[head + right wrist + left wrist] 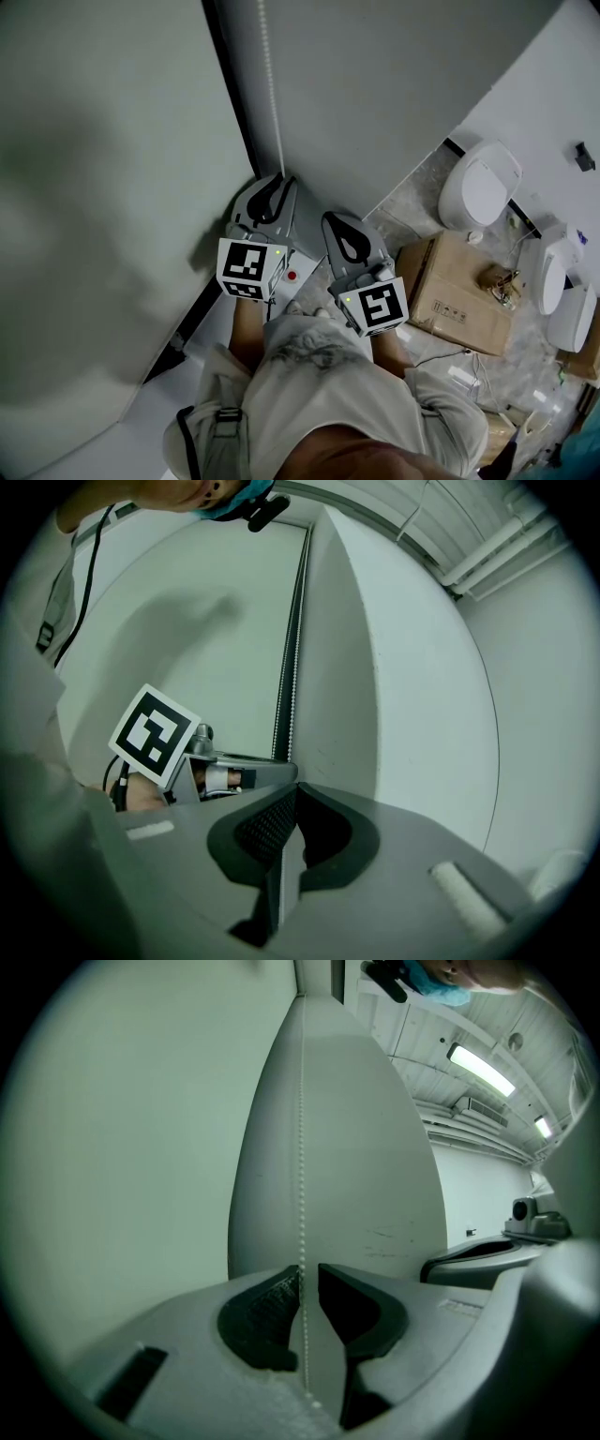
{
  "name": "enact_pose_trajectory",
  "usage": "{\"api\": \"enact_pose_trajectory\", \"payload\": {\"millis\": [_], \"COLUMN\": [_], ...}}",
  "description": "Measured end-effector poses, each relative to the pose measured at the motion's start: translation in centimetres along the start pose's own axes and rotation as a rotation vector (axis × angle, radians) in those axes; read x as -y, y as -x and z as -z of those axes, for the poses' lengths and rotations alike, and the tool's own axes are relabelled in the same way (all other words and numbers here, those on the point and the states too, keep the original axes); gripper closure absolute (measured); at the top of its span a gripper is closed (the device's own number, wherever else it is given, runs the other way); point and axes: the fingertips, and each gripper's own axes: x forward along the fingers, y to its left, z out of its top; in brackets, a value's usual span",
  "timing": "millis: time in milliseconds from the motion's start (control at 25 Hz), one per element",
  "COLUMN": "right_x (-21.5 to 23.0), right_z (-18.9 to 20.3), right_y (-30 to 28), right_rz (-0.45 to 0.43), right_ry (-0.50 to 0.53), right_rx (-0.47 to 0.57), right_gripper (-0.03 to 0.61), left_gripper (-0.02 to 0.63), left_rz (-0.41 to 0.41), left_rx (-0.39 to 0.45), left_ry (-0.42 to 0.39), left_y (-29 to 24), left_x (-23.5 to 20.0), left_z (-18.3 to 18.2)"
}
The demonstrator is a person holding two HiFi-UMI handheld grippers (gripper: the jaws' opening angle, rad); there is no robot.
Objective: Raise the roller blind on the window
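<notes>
**A:** Pale walls meeting at a window corner, with a cluttered floor below: a cardboard box (450, 291) and white sanitary fixtures (478, 183). Where's the work?

**B:** The pale sheet left of the dark window frame (230, 84) looks to be the roller blind (103, 169). It seems to be down across all the views show. Its bead chain (272, 94) hangs just right of that frame.

**A:** Grippers?

**B:** The left gripper (272, 192) points level at the wall, jaws narrowly apart. The chain runs down through the gap and lies against one pad, not pinched. The right gripper (342, 225) is just beside it, jaws together at the tips, nothing seen between them.

**A:** How will the chain handle?

**B:** My judgement: light, thin and limp, so it swings if nudged. The beads are small and smooth, and a loose pinch may slip bead by bead. The ribbed pads should catch between beads.

- Take it square, mid-pad.
- Pull straight down along its hang, one gripper after the other.
- The blind is probably light fabric; most of the drag would sit in the roller.
- A sideways jerk could pop the chain off.

Only one strand shows, and I cannot tell whether it is the raising one.
</notes>
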Motion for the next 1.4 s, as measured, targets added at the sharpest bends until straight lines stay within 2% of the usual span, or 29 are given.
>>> {"api": "enact_pose_trajectory", "payload": {"millis": [240, 360, 640, 880, 1080, 1240, 1400], "right_x": [0.0, 0.0, -0.1, -1.4, -2.3, -3.2, -4.2], "right_z": [-0.3, -0.2, 0.3, 0.0, -0.1, -2.3, -4.3], "right_y": [0.2, 0.4, 0.9, 0.9, 1.0, 0.6, 0.6], "right_rz": [-0.001, 0.001, -0.011, -0.085, -0.140, -0.200, -0.253], "right_ry": [0.002, 0.002, -0.018, -0.021, -0.042, -0.041, -0.032], "right_rx": [-0.002, -0.002, -0.010, 0.003, -0.047, 0.034, 0.070], "right_gripper": [0.568, 0.568, 0.568, 0.568, 0.568, 0.568, 0.568], "left_gripper": [0.550, 0.593, 0.595, 0.597, 0.597, 0.597, 0.597], "left_rz": [-0.011, -0.017, 0.000, 0.033, 0.034, 0.028, 0.021], "left_rx": [-0.007, 0.000, 0.010, 0.005, -0.013, -0.017, -0.009], "left_ry": [0.002, 0.004, 0.021, 0.074, 0.087, 0.088, 0.104], "left_y": [-0.3, -0.3, 0.5, 2.1, 3.8, 4.9, 6.0], "left_x": [-0.3, -0.2, 0.5, 1.5, 2.1, 2.8, 3.5], "left_z": [0.0, 0.1, 0.4, 1.2, 1.8, 2.3, 2.6]}}
